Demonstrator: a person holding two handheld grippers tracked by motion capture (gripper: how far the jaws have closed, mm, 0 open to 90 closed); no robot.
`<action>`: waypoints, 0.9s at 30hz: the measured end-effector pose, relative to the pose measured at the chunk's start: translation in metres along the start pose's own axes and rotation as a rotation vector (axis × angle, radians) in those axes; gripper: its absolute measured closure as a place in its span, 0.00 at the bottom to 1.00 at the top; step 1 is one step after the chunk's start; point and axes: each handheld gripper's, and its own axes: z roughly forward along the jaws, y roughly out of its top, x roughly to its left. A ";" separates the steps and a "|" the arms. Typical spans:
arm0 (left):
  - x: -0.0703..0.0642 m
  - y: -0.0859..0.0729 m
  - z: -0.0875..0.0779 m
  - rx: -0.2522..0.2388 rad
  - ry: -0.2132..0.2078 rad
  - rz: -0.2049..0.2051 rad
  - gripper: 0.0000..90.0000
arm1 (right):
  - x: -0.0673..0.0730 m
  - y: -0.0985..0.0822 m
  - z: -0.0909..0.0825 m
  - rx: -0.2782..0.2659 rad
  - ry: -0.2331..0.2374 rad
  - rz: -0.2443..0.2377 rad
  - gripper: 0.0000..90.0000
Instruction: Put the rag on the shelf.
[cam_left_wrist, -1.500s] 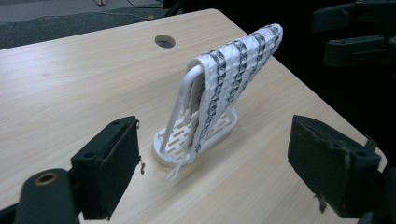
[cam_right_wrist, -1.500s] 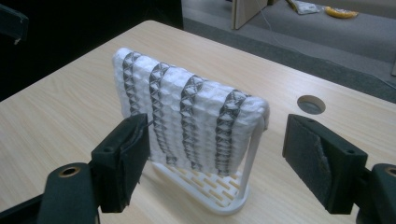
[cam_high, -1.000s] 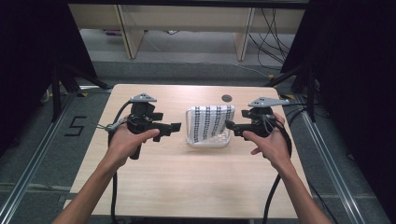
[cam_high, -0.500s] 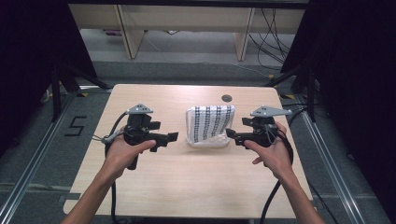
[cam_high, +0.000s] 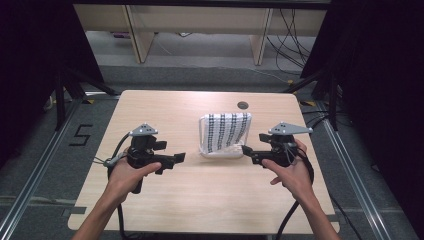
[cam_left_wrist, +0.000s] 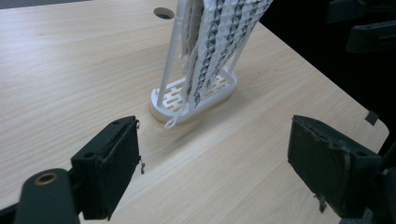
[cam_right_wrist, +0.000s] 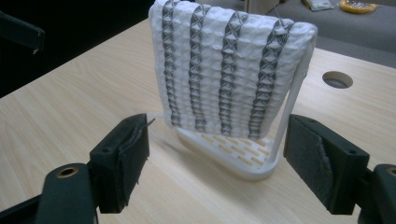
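Pale wooden table (cam_high: 200, 200) carries the work: both grippers' jaws gape wide and empty, the right gripper (cam_high: 248, 153) just beside the white-and-grey striped waffle cloth (cam_high: 229, 131) draped over its white plastic rack (cam_high: 220, 152) right of centre, left gripper (cam_high: 176, 159) nearby, likely flanking it for a two-sided grab.

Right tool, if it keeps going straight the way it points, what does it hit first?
Most likely the striped cloth hanging on the white rack, dead ahead between the open right tool jaws; depth is hard to judge.
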 end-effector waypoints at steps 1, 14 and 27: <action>0.000 -0.002 0.000 -0.004 0.004 0.001 0.18 | -0.002 -0.001 0.001 -0.011 0.001 -0.024 0.26; -0.005 -0.023 0.000 -0.008 0.001 0.030 0.18 | 0.006 -0.019 -0.001 0.004 0.020 -0.022 0.26; -0.002 -0.057 0.003 0.006 -0.002 0.038 0.18 | 0.017 -0.039 0.001 0.040 0.042 -0.031 0.24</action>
